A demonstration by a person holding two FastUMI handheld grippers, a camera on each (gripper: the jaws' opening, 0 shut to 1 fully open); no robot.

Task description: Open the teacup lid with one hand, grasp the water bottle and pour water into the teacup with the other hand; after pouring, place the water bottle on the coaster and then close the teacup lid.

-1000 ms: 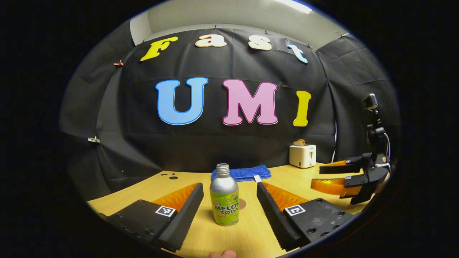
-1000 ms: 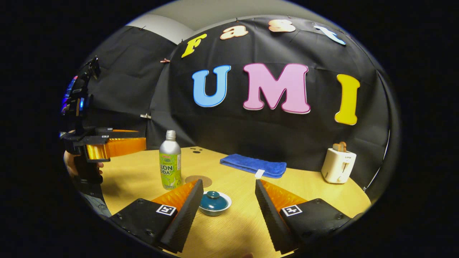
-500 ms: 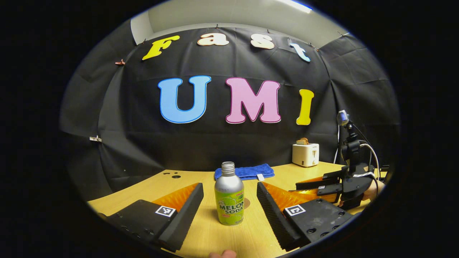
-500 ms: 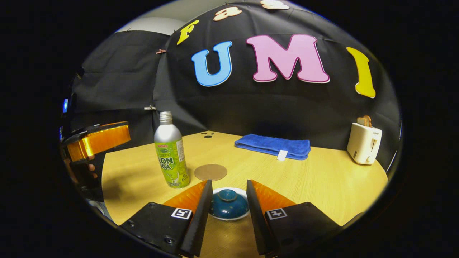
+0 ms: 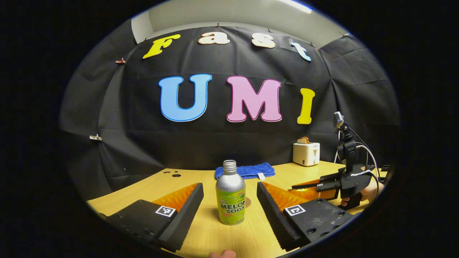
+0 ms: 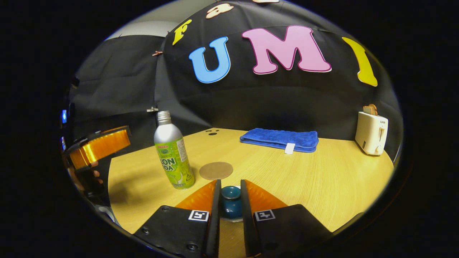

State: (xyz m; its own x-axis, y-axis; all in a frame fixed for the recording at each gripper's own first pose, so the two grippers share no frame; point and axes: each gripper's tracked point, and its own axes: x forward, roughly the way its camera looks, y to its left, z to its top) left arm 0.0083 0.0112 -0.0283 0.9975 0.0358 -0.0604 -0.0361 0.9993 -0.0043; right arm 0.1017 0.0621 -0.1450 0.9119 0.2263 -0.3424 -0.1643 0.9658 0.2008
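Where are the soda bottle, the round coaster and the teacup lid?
soda bottle (image 5: 231, 200): left gripper view, on its green label.
coaster (image 6: 216, 170): right gripper view, on the middle of the flat disc.
teacup lid (image 6: 230, 193): right gripper view, on its knob, between the fingers of the right hand-held gripper.

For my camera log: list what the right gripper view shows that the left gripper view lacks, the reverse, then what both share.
Right gripper view: the blue teacup lid, with the right gripper shut on its knob. Left gripper view: a hand holding that gripper at the far right, and the open left gripper flanking the water bottle without touching it. Both: the bottle, coaster, blue towel, toaster and table.
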